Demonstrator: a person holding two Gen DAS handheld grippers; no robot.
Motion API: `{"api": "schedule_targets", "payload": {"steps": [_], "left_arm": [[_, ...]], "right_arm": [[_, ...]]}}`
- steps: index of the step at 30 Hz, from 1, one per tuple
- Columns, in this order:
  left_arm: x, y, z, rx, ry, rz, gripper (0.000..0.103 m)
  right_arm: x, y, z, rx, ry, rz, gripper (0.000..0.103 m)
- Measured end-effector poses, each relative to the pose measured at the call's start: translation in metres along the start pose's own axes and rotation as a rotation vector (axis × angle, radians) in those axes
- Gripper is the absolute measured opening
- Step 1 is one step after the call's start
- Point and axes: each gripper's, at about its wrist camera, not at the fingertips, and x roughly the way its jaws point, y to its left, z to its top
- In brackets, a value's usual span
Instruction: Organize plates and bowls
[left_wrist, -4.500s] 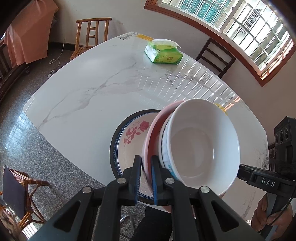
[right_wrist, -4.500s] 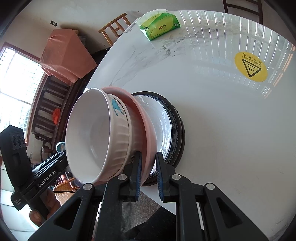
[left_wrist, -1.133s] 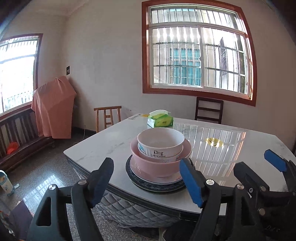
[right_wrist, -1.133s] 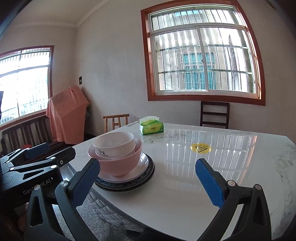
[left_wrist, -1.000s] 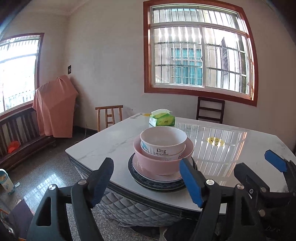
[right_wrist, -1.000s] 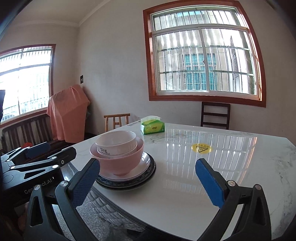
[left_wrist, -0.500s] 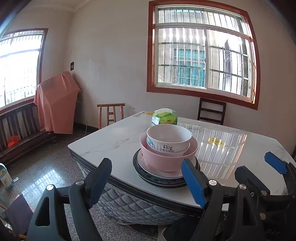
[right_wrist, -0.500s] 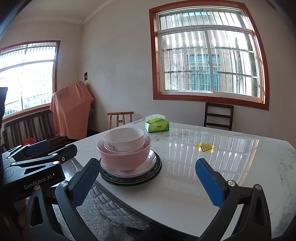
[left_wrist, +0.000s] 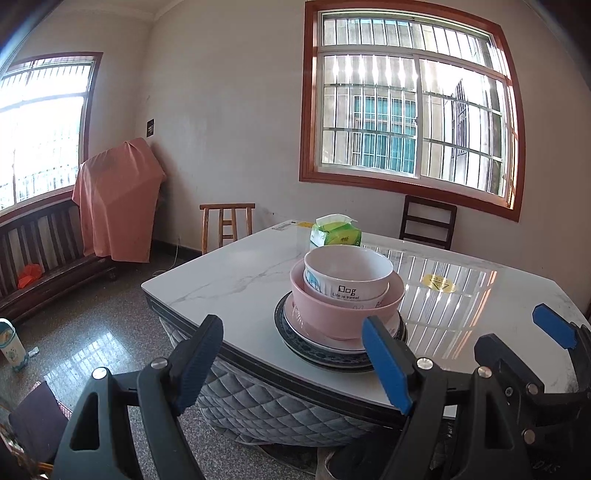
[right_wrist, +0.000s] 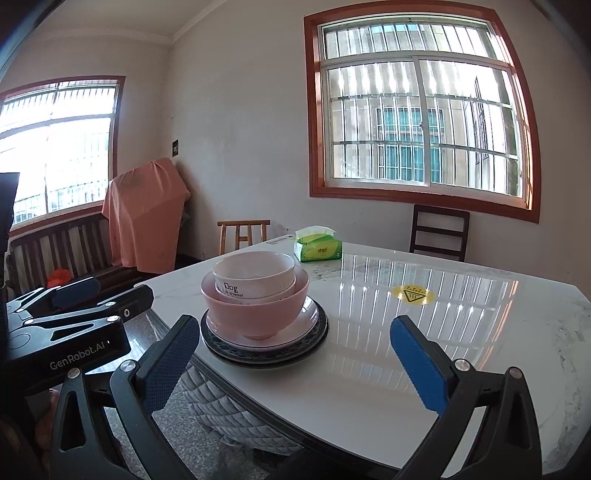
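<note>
The white ceramic bowl (left_wrist: 347, 272) reads "Dog" in black block letters with "Life is sweet" in small print beneath, and a blue figure shows on its side. The black body of the left gripper (right_wrist: 75, 295), seen from the right wrist, carries the words "GenRobot.AI". A round yellow warning sticker (left_wrist: 438, 283) with a triangle lies on the white marble table (left_wrist: 229, 280), ahead and right of the stack. The writing on the green tissue pack (left_wrist: 335, 232), beyond the stack at the table's far edge, is too small to read.

The white bowl sits nested in a pink round bowl (left_wrist: 343, 314), which stands on a white plate (right_wrist: 295, 332) resting on a dark blue-rimmed plate (right_wrist: 266, 356). The stack is just ahead of both grippers, near the table's closest edge.

The left gripper (left_wrist: 291, 354) and right gripper (right_wrist: 295, 354) are both spread wide and hold nothing. 4.5 seconds ago each was clamped on the tilted stack's rim; now the stack stands level and both have backed off.
</note>
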Motion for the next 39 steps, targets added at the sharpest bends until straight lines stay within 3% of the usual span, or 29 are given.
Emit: {"api": "schedule_targets", "payload": {"steps": [39], "left_arm": [[0.0030, 0.0044, -0.0058, -0.012, 0.028, 0.021, 0.080]], "right_arm": [[0.0003, 0.0072, -0.0008, -0.018, 0.023, 0.019, 0.103]]}}
